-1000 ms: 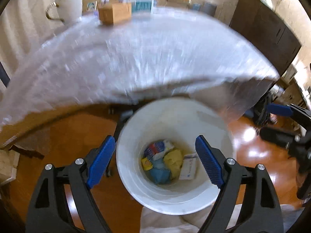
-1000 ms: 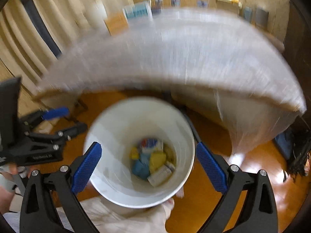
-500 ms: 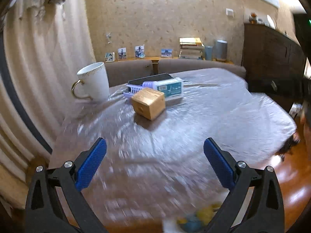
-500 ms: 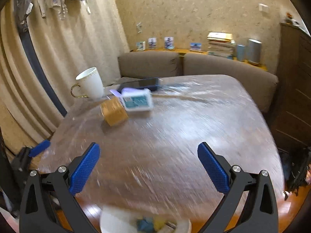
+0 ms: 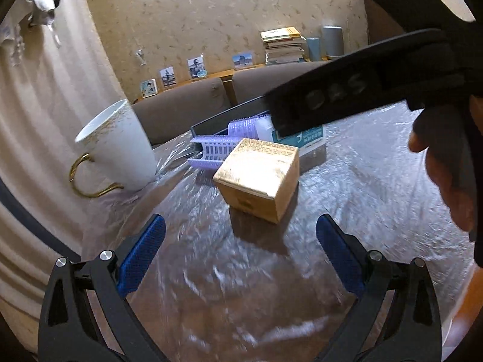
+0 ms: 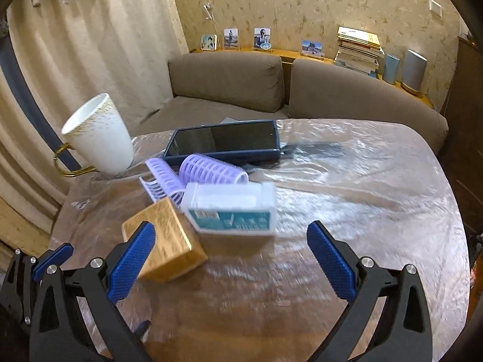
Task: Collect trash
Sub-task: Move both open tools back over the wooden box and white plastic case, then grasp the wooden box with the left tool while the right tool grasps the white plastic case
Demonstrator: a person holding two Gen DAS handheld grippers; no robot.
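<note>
My left gripper [image 5: 240,250] stands open and empty over the plastic-covered table [image 5: 362,211], just short of a tan cardboard box [image 5: 259,178]. Behind that box lie purple hair rollers [image 5: 217,147] and a white-and-teal box [image 5: 311,137], partly hidden by the black body of the right gripper crossing the upper right. My right gripper [image 6: 231,253] is also open and empty. The tan box [image 6: 166,241] sits at its left finger and the white-and-teal box [image 6: 232,208] just ahead. The left gripper [image 6: 51,259] shows at the lower left of the right wrist view.
A white mug [image 6: 96,132] with a gold handle stands at the table's left rear corner. A dark flat device [image 6: 223,144] lies behind the rollers [image 6: 208,169]. A brown sofa [image 6: 241,81] runs behind the table. A person's hand [image 5: 446,166] holds the right gripper.
Both grippers have swung up from above the white bin with trash in it to over the table. The bin has left both views. The left jaws stand slightly wider.
</note>
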